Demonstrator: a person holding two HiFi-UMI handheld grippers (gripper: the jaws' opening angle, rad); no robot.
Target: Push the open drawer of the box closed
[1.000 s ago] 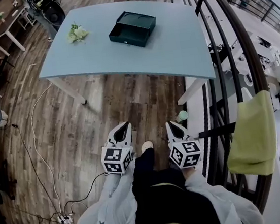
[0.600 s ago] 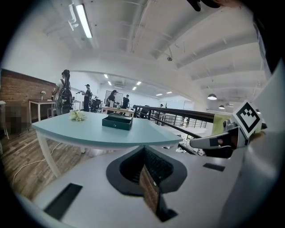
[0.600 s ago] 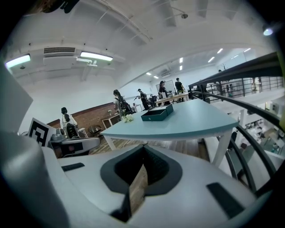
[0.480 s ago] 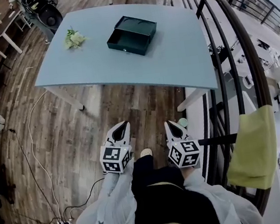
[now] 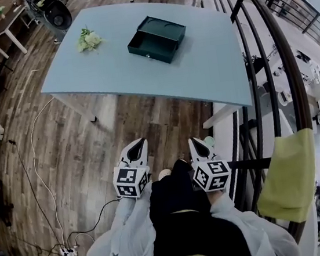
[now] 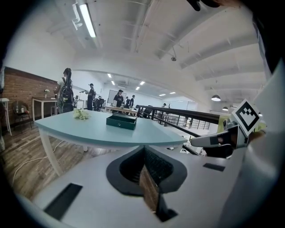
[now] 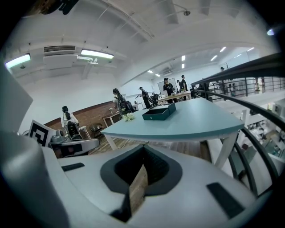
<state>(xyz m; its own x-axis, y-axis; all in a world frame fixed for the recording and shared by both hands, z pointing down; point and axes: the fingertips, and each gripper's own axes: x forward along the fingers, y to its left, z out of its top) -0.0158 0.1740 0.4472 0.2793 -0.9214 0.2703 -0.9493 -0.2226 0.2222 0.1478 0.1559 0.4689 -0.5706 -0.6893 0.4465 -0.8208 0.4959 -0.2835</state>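
Note:
A dark green box (image 5: 157, 39) with its drawer (image 5: 146, 47) pulled out toward me sits on the far part of the light blue table (image 5: 112, 72). It shows small in the left gripper view as the box (image 6: 121, 121) and in the right gripper view as the box (image 7: 159, 112). My left gripper (image 5: 135, 150) and right gripper (image 5: 196, 146) hang side by side close to my body, over the wooden floor, well short of the table. Both are shut with nothing in them, the left gripper (image 6: 144, 148) and the right gripper (image 7: 143, 148) alike.
A bunch of pale flowers (image 5: 88, 39) lies on the table left of the box. A dark metal railing (image 5: 251, 54) runs along the right, with a yellow-green cloth (image 5: 286, 178) draped on it. Cables (image 5: 37, 170) trail over the floor at left. People stand far behind the table.
The table's near edge has drawn a little closer as the person steps forward. Both grippers keep the same place and stay shut.

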